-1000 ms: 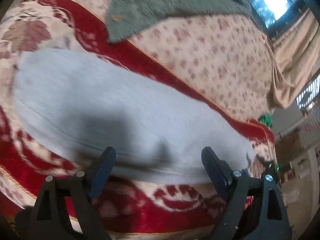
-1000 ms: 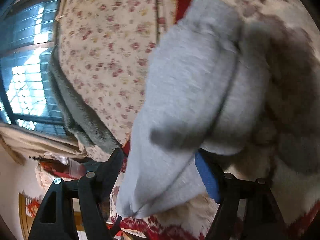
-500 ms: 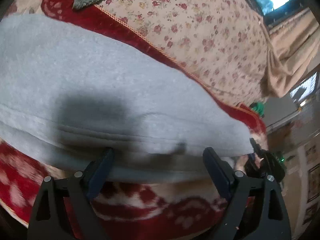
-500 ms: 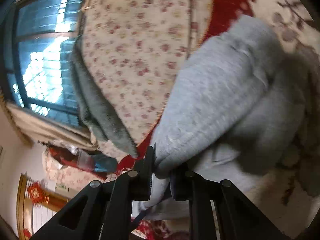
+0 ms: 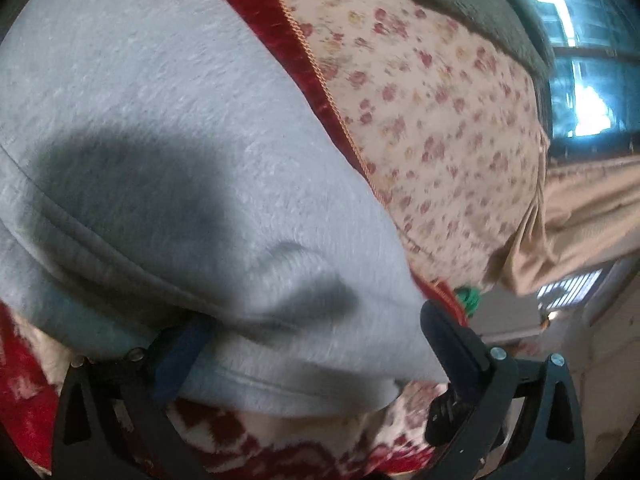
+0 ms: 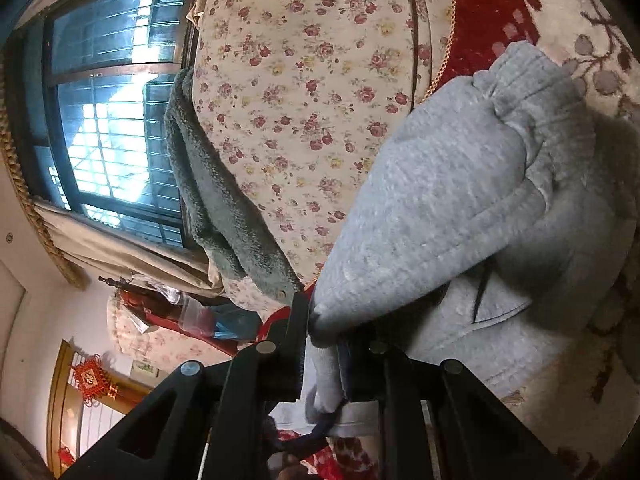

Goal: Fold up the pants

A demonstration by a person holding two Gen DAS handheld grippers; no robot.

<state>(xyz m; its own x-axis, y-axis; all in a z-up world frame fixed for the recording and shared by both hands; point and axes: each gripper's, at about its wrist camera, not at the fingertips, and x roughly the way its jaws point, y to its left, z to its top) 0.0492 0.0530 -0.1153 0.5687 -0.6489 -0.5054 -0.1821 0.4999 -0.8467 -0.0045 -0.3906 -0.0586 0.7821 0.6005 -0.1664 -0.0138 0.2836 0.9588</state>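
**One corner pinched, the other about to be taken**

We have the grey pants (image 5: 168, 128) lying on a red and cream patterned blanket (image 5: 280, 436), with a flowered cushion (image 6: 304, 92) and a grey-green fleece (image 6: 224, 208) behind them. Whether this is a sofa or a bed we cannot tell.

Our right tool (image 6: 324, 344) is clenched on a bunched edge of the pants — the fabric is squeezed thin between its jaws, and a dark cord hangs just below the pinch. Our left tool (image 5: 308, 336) is released and its jaws are opening; a doubled corner of the pants sits between them, but the pads do not press it.

We judge the cloth to be a thick sweatshirt knit: soft, limp, light enough to lift by an edge, and not slippery. It will sag and bunch wherever it is unsupported, so two holds well apart should keep a fold line straight. The stitched hems and the gathered cuff (image 6: 532, 80) look like the firmest places to take hold, as they are thicker and less likely to pull out of the jaws. For the left side, the seamed edge nearest the tool seems the natural spot.

We can read no brand, label or writing on the pants. A red knotted ornament (image 6: 94, 380) hangs on the far wall — any characters on it are too small to make out.
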